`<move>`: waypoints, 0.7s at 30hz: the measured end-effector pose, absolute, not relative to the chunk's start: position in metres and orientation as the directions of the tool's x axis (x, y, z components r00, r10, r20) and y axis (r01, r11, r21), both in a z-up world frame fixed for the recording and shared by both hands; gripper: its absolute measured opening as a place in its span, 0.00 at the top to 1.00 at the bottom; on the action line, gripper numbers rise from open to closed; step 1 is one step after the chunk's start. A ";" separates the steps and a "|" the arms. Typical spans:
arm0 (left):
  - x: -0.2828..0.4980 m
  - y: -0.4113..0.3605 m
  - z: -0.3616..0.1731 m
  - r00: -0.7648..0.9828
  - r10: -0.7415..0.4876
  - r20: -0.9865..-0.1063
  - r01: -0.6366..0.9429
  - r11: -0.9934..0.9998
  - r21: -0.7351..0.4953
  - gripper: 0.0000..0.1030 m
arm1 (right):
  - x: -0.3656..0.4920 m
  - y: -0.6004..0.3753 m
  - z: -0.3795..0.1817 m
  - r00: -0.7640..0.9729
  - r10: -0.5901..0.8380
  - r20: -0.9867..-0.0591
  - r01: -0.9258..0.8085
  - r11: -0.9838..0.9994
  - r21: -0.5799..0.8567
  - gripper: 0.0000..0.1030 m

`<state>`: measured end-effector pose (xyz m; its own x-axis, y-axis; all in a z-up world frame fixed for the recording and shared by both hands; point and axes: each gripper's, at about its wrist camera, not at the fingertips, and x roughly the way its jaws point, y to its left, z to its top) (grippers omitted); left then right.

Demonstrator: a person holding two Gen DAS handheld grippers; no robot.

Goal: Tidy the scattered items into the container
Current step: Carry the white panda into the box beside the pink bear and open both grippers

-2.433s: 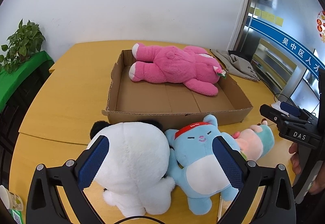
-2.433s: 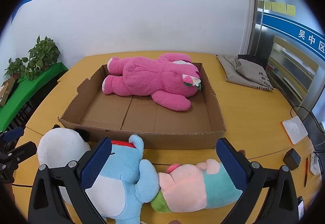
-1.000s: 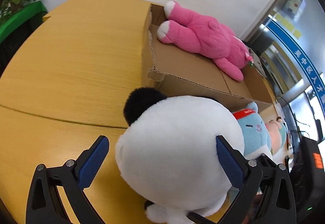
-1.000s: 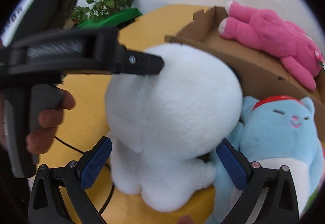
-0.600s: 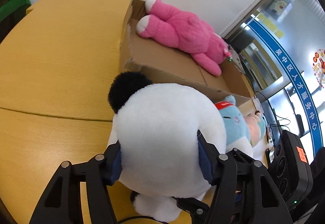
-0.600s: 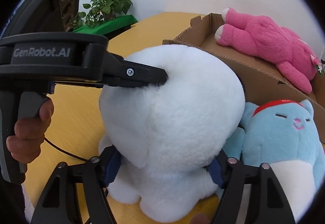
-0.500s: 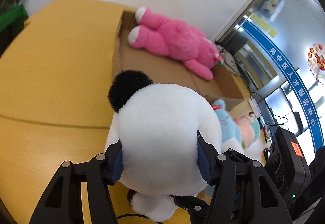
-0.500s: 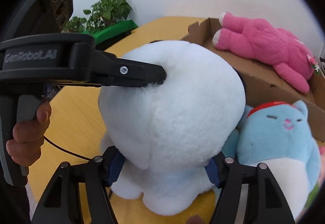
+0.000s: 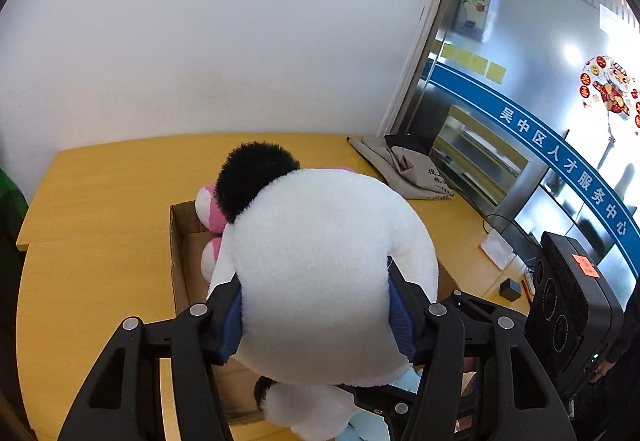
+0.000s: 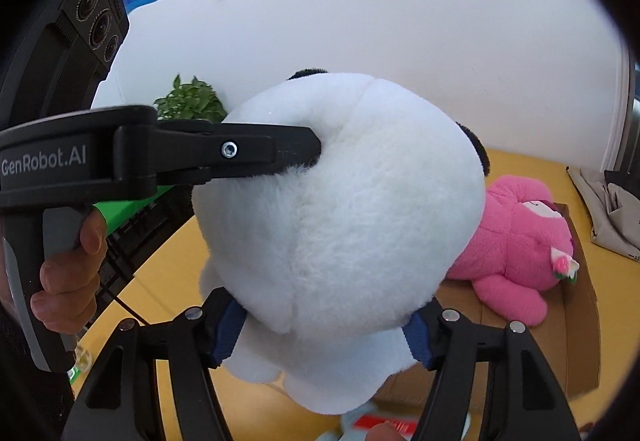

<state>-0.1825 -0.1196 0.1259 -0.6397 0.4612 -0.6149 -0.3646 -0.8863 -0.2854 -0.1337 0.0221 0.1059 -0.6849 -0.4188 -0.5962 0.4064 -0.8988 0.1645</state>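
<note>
both grippers are clamped on the same white plush point(image 9: 320, 281), and that makes sense for a thing this bulky and soft: one pair of pads alone would sink into the pile and let it sag. the left gripper point(image 9: 316, 309) squeezes the round body from either side, its blue pads pressed into the fur, while the right gripper point(image 10: 324, 329) pinches it lower down, near the stubby feet. in the right wrist view one black finger of the left gripper digs into the plush's flank, with the person's hand point(image 10: 68, 273) on the handle.

the toy hangs clear of the yellow table point(image 9: 100, 281), over the near edge of the cardboard box point(image 9: 180, 241), black ear upward. a pink plush point(image 10: 516, 253) already lies inside along the far side, so the free floor nearer the grippers looks like the natural landing spot. a blue plush point(image 10: 360, 421) shows just below, outside the box and yet to be tidied.
</note>
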 end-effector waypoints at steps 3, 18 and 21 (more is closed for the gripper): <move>-0.227 -0.124 0.092 -0.602 0.438 -0.667 -0.329 -0.898 -0.293 0.37 | -0.175 0.022 0.068 -0.622 -0.429 -0.655 0.370 -0.898 0.237 0.35; -0.272 -0.155 -0.015 -0.533 0.264 -0.804 -0.093 -0.963 -0.254 0.16 | -0.206 -0.006 -0.024 -0.450 -0.387 -0.805 0.328 -0.910 0.254 0.20; -0.244 -0.152 0.006 -0.578 0.230 -0.783 -0.054 -0.968 -0.245 0.15 | -0.178 0.009 0.001 -0.528 -0.371 -0.764 0.342 -0.916 0.208 0.16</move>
